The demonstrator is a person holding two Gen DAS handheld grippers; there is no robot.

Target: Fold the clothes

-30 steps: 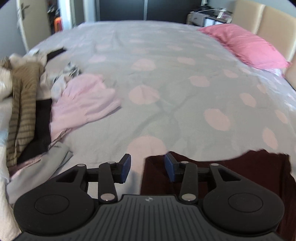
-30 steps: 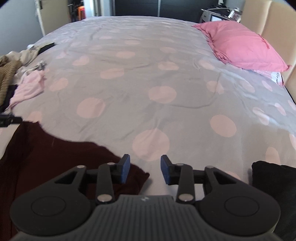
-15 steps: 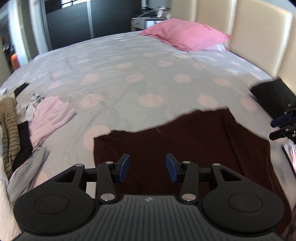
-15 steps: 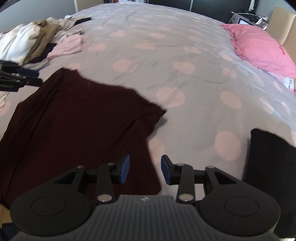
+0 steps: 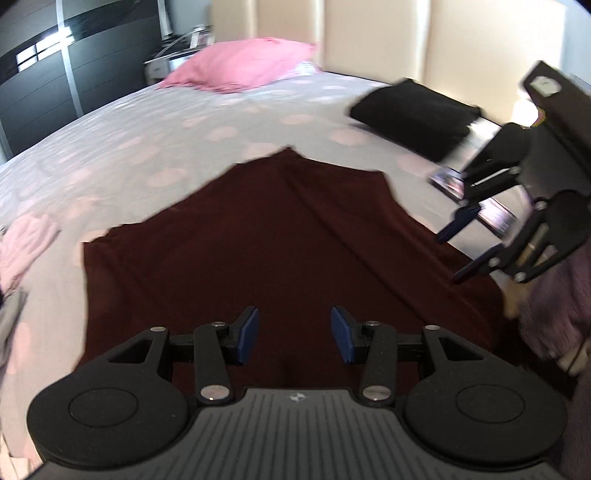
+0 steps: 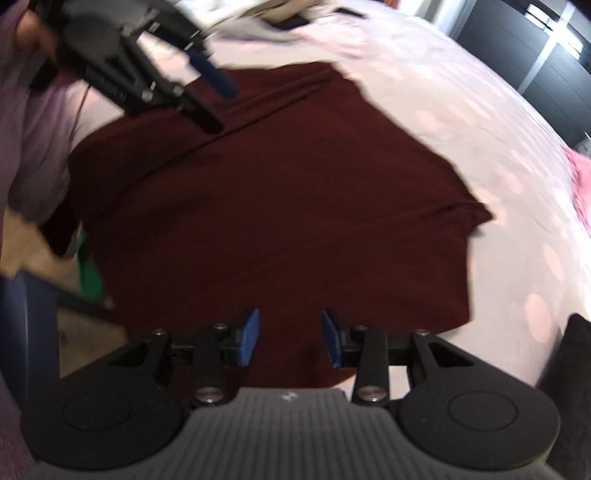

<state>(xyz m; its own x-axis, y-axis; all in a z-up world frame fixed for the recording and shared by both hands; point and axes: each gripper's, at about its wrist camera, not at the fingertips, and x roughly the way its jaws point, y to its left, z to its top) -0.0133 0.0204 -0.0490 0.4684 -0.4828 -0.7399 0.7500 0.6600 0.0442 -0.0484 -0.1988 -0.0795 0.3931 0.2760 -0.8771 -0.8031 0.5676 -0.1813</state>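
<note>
Clothes on the bed: a dark red garment (image 5: 280,236) lies spread out flat near the edge of the bed (image 5: 147,147), with a few long creases running across it. The bed wears a grey cover with pale pink dots. A pink pillow (image 5: 243,66) sits at the head, against a cream padded headboard (image 5: 406,40). A folded black garment (image 5: 413,110) lies on the cover beyond the red one, apart from it. A pale pink garment (image 5: 26,243) lies at the far left, and in the right wrist view a blurred pile of clothes (image 6: 273,14) sits past the red garment. Dark wardrobe doors (image 5: 40,70) line the wall beyond the bed.

The left gripper (image 5: 294,335) hovers over the red garment, jaws spread, nothing between them. The right gripper (image 6: 289,338) is likewise over the garment, jaws spread and empty. Each gripper shows in the other's view, above the cloth.
</note>
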